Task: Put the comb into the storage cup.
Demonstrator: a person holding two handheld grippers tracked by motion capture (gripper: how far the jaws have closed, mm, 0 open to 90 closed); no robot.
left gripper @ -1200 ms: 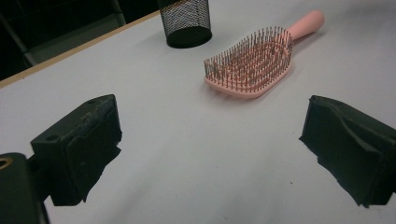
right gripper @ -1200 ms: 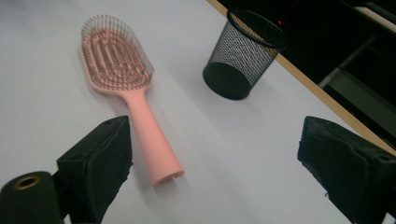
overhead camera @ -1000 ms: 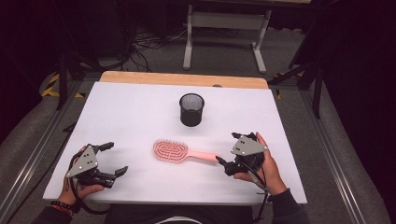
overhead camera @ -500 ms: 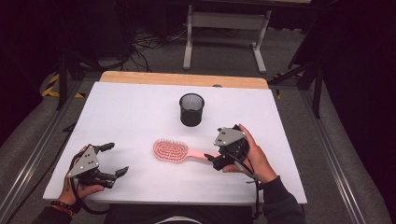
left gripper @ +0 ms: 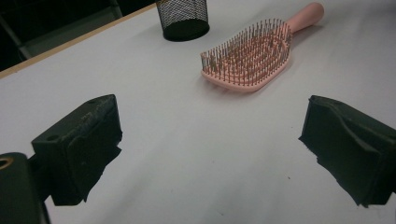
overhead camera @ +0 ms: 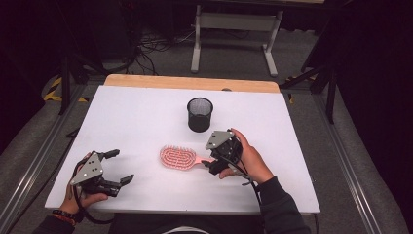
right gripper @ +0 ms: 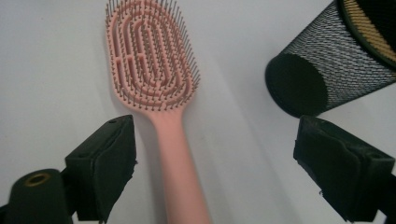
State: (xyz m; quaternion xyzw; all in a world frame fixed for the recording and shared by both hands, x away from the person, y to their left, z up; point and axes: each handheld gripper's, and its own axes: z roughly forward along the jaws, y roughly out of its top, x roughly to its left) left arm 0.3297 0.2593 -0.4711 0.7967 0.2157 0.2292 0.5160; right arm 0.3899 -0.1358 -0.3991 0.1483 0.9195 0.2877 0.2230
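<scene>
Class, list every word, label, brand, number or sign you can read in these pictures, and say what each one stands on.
None: no readable text anywhere.
Pink hairbrush: no print on handle or head.
Black mesh cup: plain, no label.
White table: no marks.
Yellow and black floor tape: stripes, no words.

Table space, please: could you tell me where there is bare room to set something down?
The table is bare left of the mesh cup and right of it towards the far corner. The near middle is crowded: the pink hairbrush lies there with the open right gripper over its handle. The left gripper takes the near-left corner.
</scene>
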